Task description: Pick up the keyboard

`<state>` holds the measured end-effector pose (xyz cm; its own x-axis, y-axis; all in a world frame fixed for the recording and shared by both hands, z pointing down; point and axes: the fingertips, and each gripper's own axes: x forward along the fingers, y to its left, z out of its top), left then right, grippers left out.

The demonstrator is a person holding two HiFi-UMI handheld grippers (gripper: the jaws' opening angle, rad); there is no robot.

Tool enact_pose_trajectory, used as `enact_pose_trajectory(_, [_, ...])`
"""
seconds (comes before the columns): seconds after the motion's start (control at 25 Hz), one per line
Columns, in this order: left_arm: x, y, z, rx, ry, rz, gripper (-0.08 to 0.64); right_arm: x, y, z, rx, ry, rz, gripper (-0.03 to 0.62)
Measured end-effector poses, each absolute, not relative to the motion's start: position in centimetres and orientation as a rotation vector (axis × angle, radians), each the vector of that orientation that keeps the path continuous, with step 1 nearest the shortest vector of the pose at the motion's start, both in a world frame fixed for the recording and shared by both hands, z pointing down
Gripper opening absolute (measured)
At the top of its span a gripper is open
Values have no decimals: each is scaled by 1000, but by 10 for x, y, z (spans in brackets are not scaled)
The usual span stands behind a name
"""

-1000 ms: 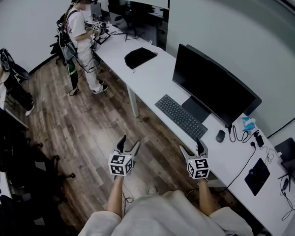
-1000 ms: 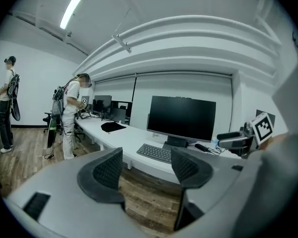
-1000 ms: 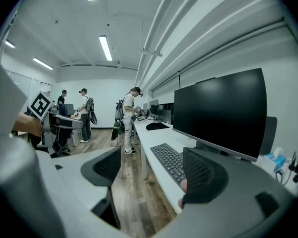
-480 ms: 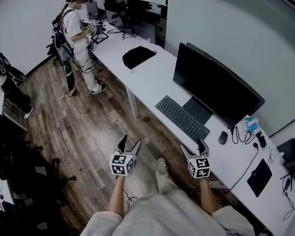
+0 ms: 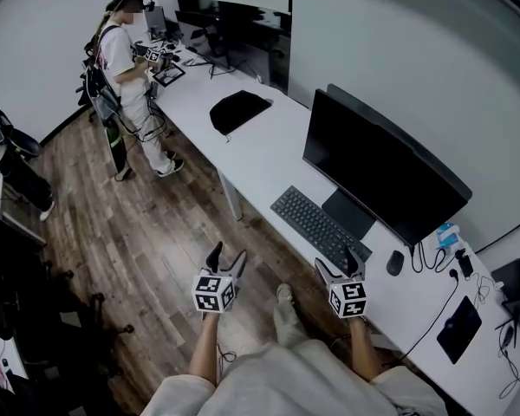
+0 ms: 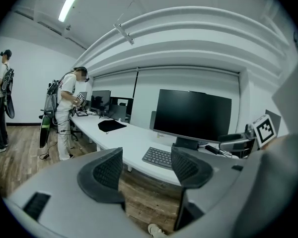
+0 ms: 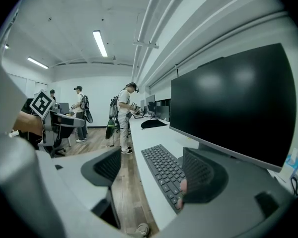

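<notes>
Left gripper [image 5: 227, 254]: jaws spread, nothing between them, over open wood floor [image 5: 156, 224], apart from the tabletop [image 5: 269, 146] edge. Right gripper [image 5: 338, 263]: jaws spread across that edge, one over the floor, one over the near end of the keyboard [image 5: 321, 226]. Keyboard: dark, flat, along the front edge, at 11 o'clock from the right gripper, monitor [image 5: 381, 167] just behind.

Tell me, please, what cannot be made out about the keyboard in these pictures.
Head view: the right gripper covers the near right corner of the keyboard.
Right gripper view: its right jaw covers the keyboard's near end; contact unclear.
Left gripper view: a jaw of the left gripper hides the keyboard's right end.
Key legends: too small.
</notes>
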<state>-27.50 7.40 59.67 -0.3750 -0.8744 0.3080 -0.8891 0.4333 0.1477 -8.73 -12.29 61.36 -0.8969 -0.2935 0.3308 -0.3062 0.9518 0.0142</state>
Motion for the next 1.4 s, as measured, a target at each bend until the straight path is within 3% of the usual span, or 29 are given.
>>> enact_pose_trajectory(0.8, [-399,-78,585,1488,-2358,95,285,-221,-261,614,371,-2768,80,365])
enact_pose_trajectory(1.4, [-422,-142,589,1531,-2309,164,285,-238,-297,633,400,-2743,170,355])
